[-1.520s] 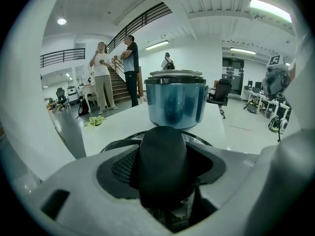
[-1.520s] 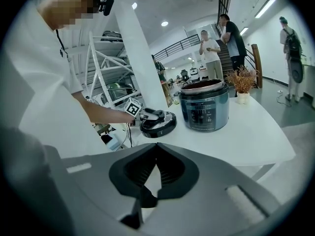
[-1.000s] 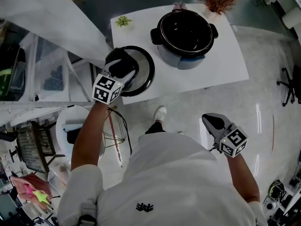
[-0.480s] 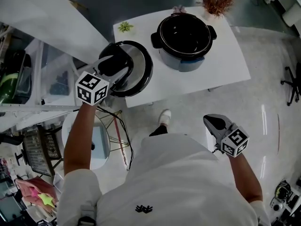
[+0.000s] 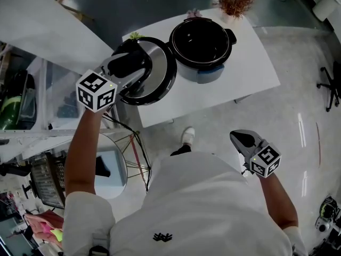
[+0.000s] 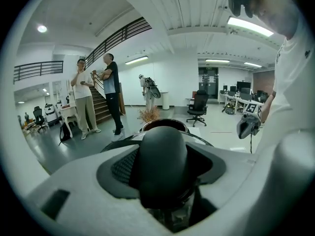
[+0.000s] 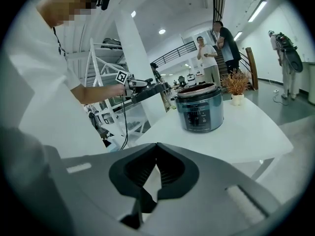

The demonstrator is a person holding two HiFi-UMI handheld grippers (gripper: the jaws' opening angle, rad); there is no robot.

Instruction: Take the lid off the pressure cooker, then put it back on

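Note:
The pressure cooker pot [image 5: 201, 41] stands without its lid on the white table [image 5: 250, 73], its black inside showing. My left gripper [image 5: 128, 65] is shut on the black knob [image 6: 162, 161] of the round steel lid [image 5: 154, 79]. It holds the lid in the air just left of the pot, the lid's rim near the pot's rim. In the right gripper view the pot [image 7: 199, 107] and the raised lid [image 7: 150, 90] both show. My right gripper [image 5: 242, 139] hangs shut and holds nothing, off the table's near edge.
A dried plant [image 5: 233, 1] and a small green plant [image 5: 134, 36] stand at the table's far edge. White shelving [image 5: 32, 89] is at the left, an office chair [image 5: 327, 87] at the right. Two people [image 6: 88, 97] stand beyond the table by a staircase.
My left gripper has risen with the lid and carried it from the table's left edge toward the pot. The right gripper has stayed where it was.

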